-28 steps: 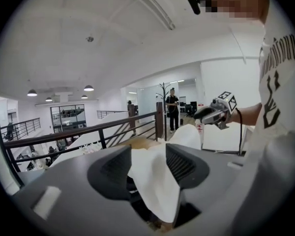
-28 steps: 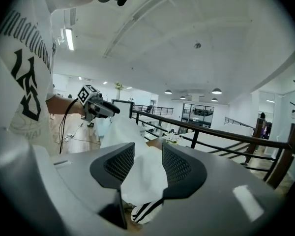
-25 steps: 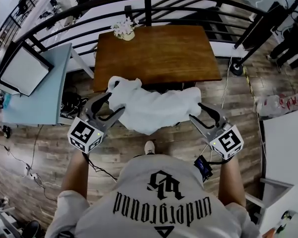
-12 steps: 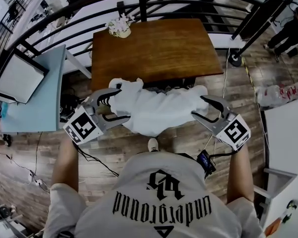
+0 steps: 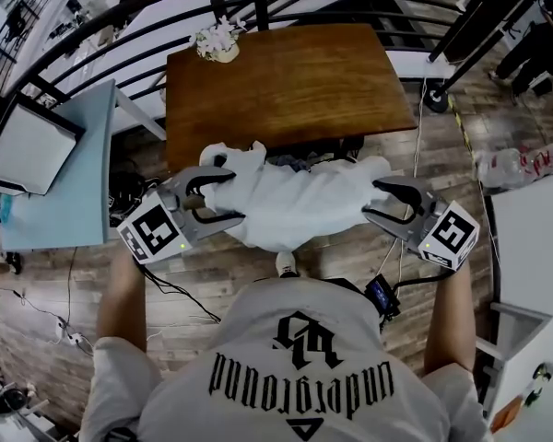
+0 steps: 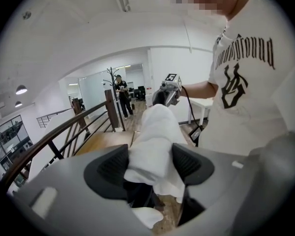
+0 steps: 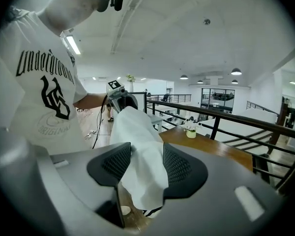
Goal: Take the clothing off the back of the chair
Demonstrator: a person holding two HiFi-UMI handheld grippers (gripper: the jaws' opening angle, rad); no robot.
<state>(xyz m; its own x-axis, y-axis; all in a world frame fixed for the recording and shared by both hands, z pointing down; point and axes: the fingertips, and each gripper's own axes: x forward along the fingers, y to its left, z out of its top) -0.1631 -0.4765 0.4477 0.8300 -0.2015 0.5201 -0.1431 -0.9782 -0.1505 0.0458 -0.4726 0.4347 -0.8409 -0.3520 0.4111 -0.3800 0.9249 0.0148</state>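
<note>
Straddling the white clothing [image 5: 290, 201], draped over the chair back [image 6: 140, 194] at our 12 o'clock, just short of the bench [image 5: 286, 81]: left claw [image 5: 207, 201], just been closing, clenched on its 9 o'clock end; right claw [image 5: 387, 205], just opened, released around the 3 o'clock end. We reckon a lopsided lift could drag or snag it. Chair mostly hidden under cloth

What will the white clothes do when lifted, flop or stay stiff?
Probably flop: the white clothing sags in soft folds at both ends. Likely light, since it looks like thin cloth. Unlikely to roll or break.
</note>
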